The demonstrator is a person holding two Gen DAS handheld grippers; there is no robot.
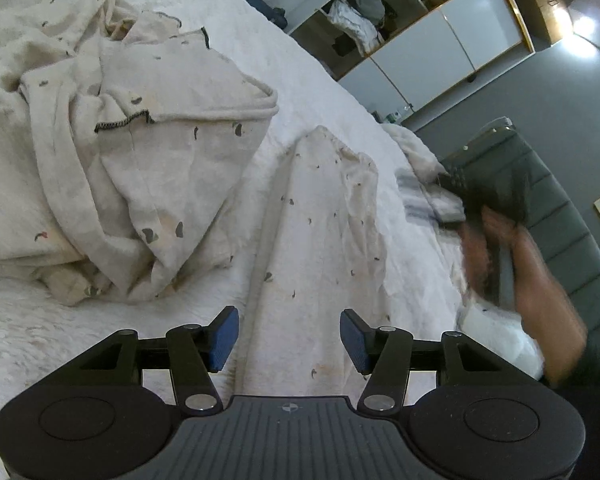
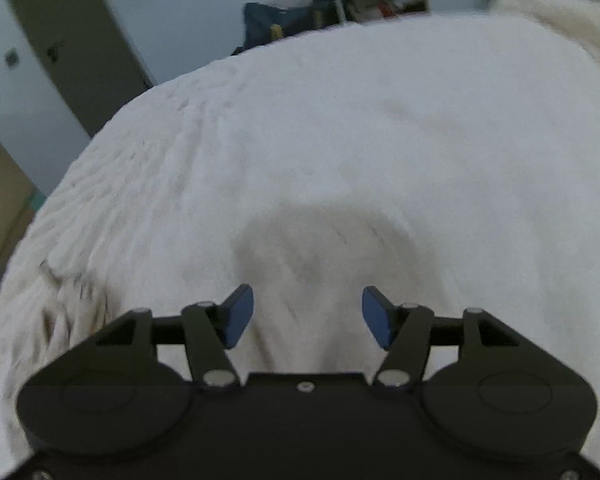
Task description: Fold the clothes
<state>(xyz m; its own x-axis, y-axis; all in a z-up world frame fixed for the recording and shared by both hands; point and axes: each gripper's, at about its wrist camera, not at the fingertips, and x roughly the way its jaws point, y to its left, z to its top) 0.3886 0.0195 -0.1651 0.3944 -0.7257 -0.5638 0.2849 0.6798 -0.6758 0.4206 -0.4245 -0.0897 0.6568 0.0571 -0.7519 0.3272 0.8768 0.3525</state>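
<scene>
A cream garment (image 1: 140, 140) with small dark specks lies crumpled on the white bedspread (image 1: 40, 340), up and left in the left wrist view. One long strip of it (image 1: 312, 240) runs down toward my left gripper (image 1: 288, 340). That gripper is open, the strip lying below the gap between its blue pads (image 1: 224, 340) and not pinched. At the right a person's blurred hand (image 1: 520, 264) holds the other gripper. In the right wrist view my right gripper (image 2: 308, 316) stands open over bare bedspread (image 2: 340, 140), with nothing between its fingers and its shadow on the cover.
A grey padded headboard (image 1: 560, 240) runs along the bed's right side, with a striped cloth (image 1: 428, 196) beside it. Open wardrobe shelves (image 1: 360, 28) hold clothes beyond the bed. A dark blue bag (image 2: 288, 20) and a door (image 2: 72, 40) stand past the far edge.
</scene>
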